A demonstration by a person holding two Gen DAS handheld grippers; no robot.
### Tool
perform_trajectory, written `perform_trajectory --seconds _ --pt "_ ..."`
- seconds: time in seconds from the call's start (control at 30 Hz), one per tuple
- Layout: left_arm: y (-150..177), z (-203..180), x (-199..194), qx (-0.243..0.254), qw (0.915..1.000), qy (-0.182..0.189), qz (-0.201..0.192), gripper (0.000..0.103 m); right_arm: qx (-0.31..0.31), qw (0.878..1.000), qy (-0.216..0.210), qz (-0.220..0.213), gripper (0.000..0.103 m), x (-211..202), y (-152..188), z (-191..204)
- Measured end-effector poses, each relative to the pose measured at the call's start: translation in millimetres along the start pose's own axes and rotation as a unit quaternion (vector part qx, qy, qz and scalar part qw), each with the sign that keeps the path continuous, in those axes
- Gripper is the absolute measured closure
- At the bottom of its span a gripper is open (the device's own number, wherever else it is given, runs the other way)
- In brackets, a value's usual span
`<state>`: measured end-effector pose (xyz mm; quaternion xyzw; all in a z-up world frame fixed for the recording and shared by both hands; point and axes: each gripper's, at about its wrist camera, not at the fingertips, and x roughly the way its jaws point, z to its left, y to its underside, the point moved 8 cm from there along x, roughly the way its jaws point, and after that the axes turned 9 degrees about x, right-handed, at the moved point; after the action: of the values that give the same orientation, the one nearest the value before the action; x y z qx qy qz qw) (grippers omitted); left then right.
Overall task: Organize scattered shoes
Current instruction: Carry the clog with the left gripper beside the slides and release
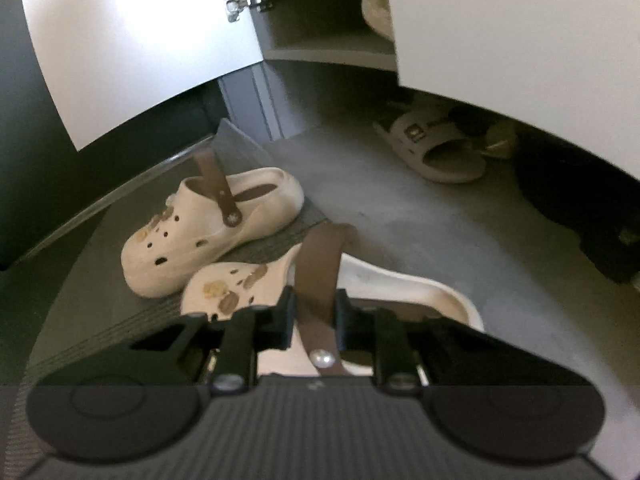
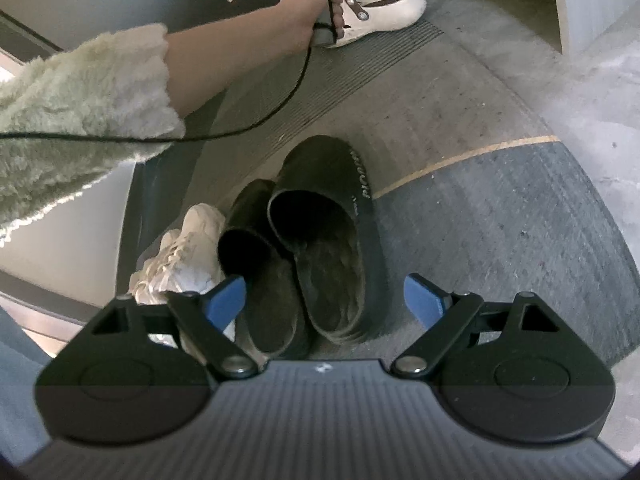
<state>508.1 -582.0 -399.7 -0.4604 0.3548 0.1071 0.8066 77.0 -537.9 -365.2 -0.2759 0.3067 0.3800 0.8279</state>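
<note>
In the left wrist view my left gripper (image 1: 314, 312) is shut on the brown heel strap (image 1: 318, 276) of a cream clog (image 1: 240, 288) on the floor. Its twin, a second cream clog (image 1: 208, 228), stands just behind it on a ribbed grey mat (image 1: 280, 248). In the right wrist view my right gripper (image 2: 326, 300) stands open over a pair of black slippers (image 2: 320, 240) lying side by side, its blue pads on either side and apart from them. A white sneaker (image 2: 180, 256) lies left of the slippers. Far off, a hand (image 2: 320, 12) holds the other gripper at a cream clog (image 2: 384, 8).
A shoe cabinet with two open white doors (image 1: 140, 40) shows a shelf (image 1: 332, 44) ahead. A white slide sandal (image 1: 432, 144) and dark shoes (image 1: 580, 208) lie under the right door. A fluffy sleeve (image 2: 80, 120) and a black cable (image 2: 240, 128) cross the right wrist view.
</note>
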Motion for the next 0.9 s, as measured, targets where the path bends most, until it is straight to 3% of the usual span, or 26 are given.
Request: perform_trajectory --seconds 0.1,0.23,0.37,0.53,0.7,0.8,0.9 --pt "7.0 -6.1 -33.6 0.013 0.9992 0.031 -0.021 0.082 -0.007 1.000 0.001 -0.011 0.014 -7.4 4.4 9.1" --pt "26.5 -27.2 -91.3 0.022 0.9926 0.110 -0.046 0.082 -0.018 1.000 0.009 -0.022 0.015 -16.0 12.9 18.4" --pt "59.4 -62.8 -165.5 0.090 0.9763 0.174 -0.091 0.082 -0.028 0.999 0.023 -0.013 0.015 -23.0 34.0 18.7" --pt "110.9 -100.3 -233.0 0.119 0.9551 0.254 -0.095 0.082 -0.011 0.999 0.046 -0.003 0.015 -26.3 57.1 -0.9" --pt "160.8 -133.3 -250.7 0.153 0.9419 0.289 -0.079 0.081 0.018 0.998 0.063 0.018 0.015 -20.4 75.2 -18.1" --pt "182.5 -137.1 -239.8 0.137 0.9382 0.312 -0.058 0.080 0.027 0.998 0.058 0.025 0.015 -17.1 83.6 -19.2" --pt "187.1 -134.7 -240.4 0.131 0.9446 0.292 -0.072 0.073 0.023 0.998 0.063 0.017 0.015 -19.1 83.4 -20.0"
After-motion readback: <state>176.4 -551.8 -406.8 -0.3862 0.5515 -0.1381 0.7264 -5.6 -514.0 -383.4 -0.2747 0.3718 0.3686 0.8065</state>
